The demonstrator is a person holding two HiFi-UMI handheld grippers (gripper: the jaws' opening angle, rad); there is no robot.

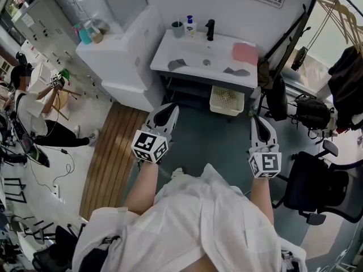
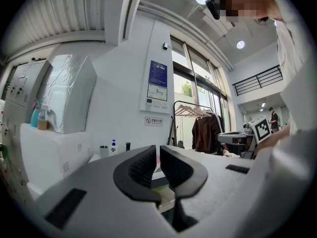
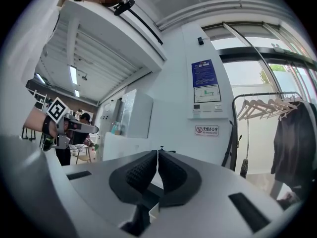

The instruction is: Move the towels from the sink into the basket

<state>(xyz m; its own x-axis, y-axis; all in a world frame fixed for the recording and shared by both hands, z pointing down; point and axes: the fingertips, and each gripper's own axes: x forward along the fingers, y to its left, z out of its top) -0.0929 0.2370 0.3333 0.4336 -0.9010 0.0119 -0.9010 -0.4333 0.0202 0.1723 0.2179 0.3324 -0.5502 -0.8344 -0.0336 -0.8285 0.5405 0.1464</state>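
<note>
In the head view a white sink counter (image 1: 170, 50) stands ahead against the wall. Two grey towels (image 1: 177, 64) (image 1: 236, 71) lie on it left and right of the drain, and a pink towel (image 1: 245, 52) lies at its right end. A cream basket (image 1: 227, 101) sits on the floor under the counter. My left gripper (image 1: 169, 109) (image 2: 158, 152) and right gripper (image 1: 258, 120) (image 3: 157, 155) are held level, well short of the counter. They point toward it. Both are shut with nothing between their jaws.
A cup (image 1: 178, 28), a soap bottle (image 1: 190, 24) and a black faucet (image 1: 210, 29) stand at the back of the counter. A white cabinet (image 1: 122, 55) adjoins it on the left. On the right are bags (image 1: 309, 109), hanging clothes (image 1: 346, 72) and an office chair (image 1: 317, 186). A person (image 1: 28, 101) sits far left.
</note>
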